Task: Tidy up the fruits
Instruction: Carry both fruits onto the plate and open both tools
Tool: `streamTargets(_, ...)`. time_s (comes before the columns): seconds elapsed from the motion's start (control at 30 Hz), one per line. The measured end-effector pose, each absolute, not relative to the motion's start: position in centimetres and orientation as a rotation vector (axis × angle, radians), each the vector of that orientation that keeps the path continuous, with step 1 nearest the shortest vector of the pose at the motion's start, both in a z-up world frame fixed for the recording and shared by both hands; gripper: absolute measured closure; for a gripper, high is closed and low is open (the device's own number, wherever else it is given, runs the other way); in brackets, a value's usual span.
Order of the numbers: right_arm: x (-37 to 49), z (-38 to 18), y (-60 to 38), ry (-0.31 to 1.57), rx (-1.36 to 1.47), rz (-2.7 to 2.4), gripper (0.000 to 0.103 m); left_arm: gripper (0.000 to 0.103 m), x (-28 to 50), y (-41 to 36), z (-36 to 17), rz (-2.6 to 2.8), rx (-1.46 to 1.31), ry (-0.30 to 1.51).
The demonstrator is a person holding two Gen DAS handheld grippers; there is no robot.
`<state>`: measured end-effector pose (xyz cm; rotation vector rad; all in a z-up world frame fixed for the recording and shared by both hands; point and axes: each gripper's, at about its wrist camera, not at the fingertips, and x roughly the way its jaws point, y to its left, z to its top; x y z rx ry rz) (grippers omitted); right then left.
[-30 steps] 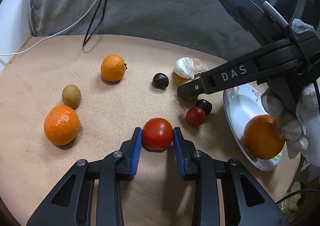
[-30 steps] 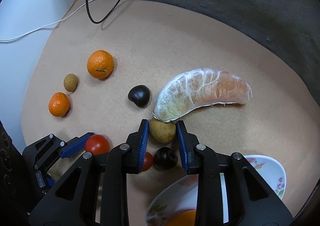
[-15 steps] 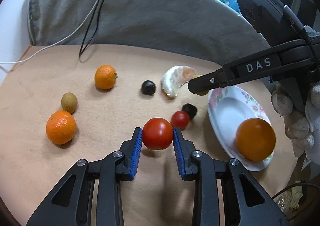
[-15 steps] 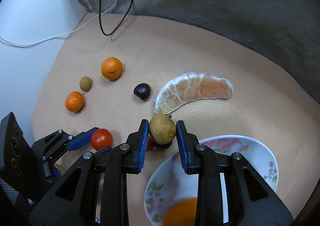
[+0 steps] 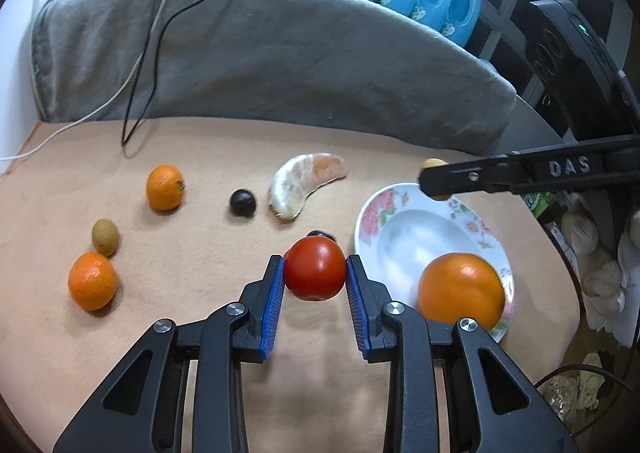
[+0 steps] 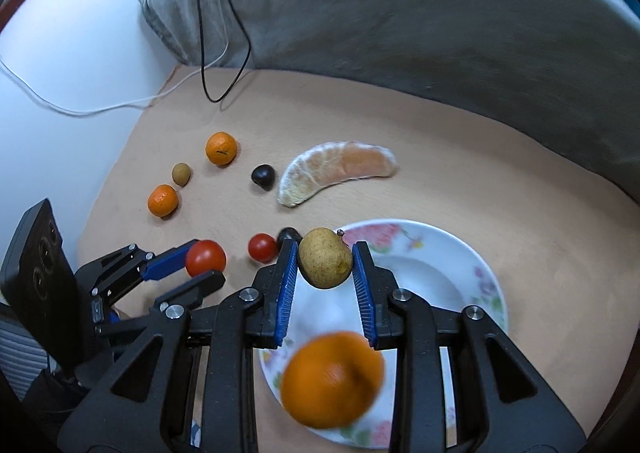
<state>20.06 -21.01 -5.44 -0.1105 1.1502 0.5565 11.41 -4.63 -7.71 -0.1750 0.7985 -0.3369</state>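
With the left gripper (image 5: 315,280) clenched on the tomato (image 5: 315,268) just left of the plate (image 6: 486,277) and the right gripper (image 6: 325,267) gripping the brown fruit (image 6: 325,263) over the plate's rim, each should lower gently beside the orange (image 6: 331,379) before releasing.

I count three oranges (image 6: 221,148) (image 6: 163,200) (image 6: 332,379), two red tomatoes (image 6: 205,257) (image 6: 262,247) and two dark plums (image 6: 263,177) (image 6: 289,234). There are two small brown fruits (image 6: 325,263) (image 6: 181,173). One peeled citrus segment (image 6: 336,177) and one flowered plate (image 6: 432,277) round it out.
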Motion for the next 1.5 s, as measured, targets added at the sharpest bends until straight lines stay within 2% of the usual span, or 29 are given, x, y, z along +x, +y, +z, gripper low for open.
streamTargets(0.53,16.1,-4.0,-28.0,1.034,-0.046,0.474,0.074,0.074,13.2,-7.9,-6.6,-0.404,-0.153,0.775)
streamTargets(1.33,12.6,-5.8,-30.2,0.997,-0.055,0.471,0.073,0.073,13.2,-11.2,-5.7,-0.462,-0.124,0.782)
streamTargets(1.37,12.5,-5.8,-30.2,0.996,-0.055,0.472,0.072,0.073,13.2,-11.3,-5.6,-0.464,-0.123,0.781)
streamTargets(1.43,12.4,-5.7,-30.1,0.989,-0.056,0.476,0.055,0.073,13.2,-11.4,-5.6,-0.467,-0.120,0.781)
streamTargets(1.47,12.3,-5.7,-30.1,0.982,-0.060,0.474,0.042,0.068,13.1,-11.4,-5.5,-0.467,-0.120,0.780)
streamTargets(1.5,12.3,-5.6,-30.1,0.972,-0.063,0.473,0.038,0.060,13.1,-11.4,-5.5,-0.466,-0.123,0.777)
